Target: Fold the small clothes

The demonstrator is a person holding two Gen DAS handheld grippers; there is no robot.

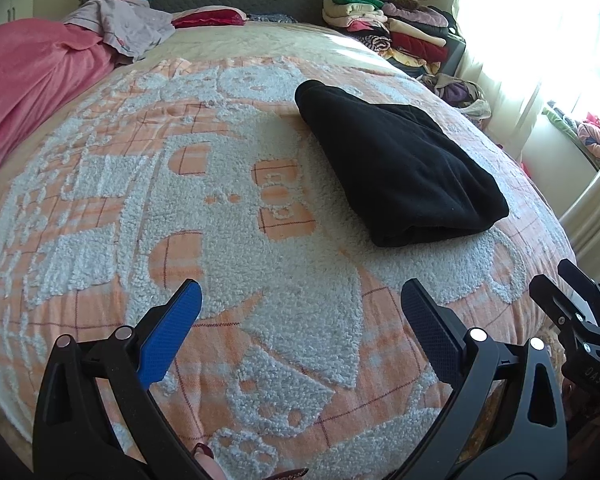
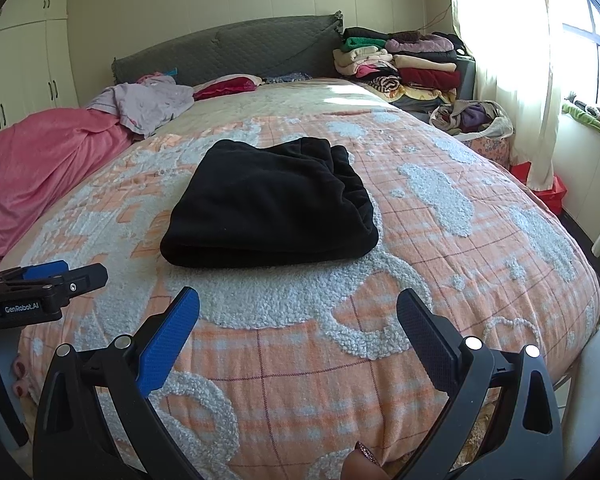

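Observation:
A black fleece garment (image 1: 396, 164) lies folded into a thick rectangle on the orange-and-white bedspread (image 1: 204, 216); the right wrist view has the black garment (image 2: 268, 204) straight ahead. My left gripper (image 1: 300, 292) hovers open over the spread, short of the garment and to its left, nothing between its fingers. My right gripper (image 2: 298, 300) is open too, held back from the garment's near folded edge. The right gripper's fingers (image 1: 560, 300) show at the right edge of the left wrist view, and the left gripper's fingers (image 2: 68, 276) show at the left of the right wrist view.
A pink blanket (image 2: 44, 156) and a lilac garment (image 2: 148, 104) lie at the bed's left and back. Stacked folded clothes (image 2: 404, 60) sit at the back right by the grey headboard (image 2: 236, 46). A bag of clothes (image 2: 472, 118) stands beside the bed under the curtain.

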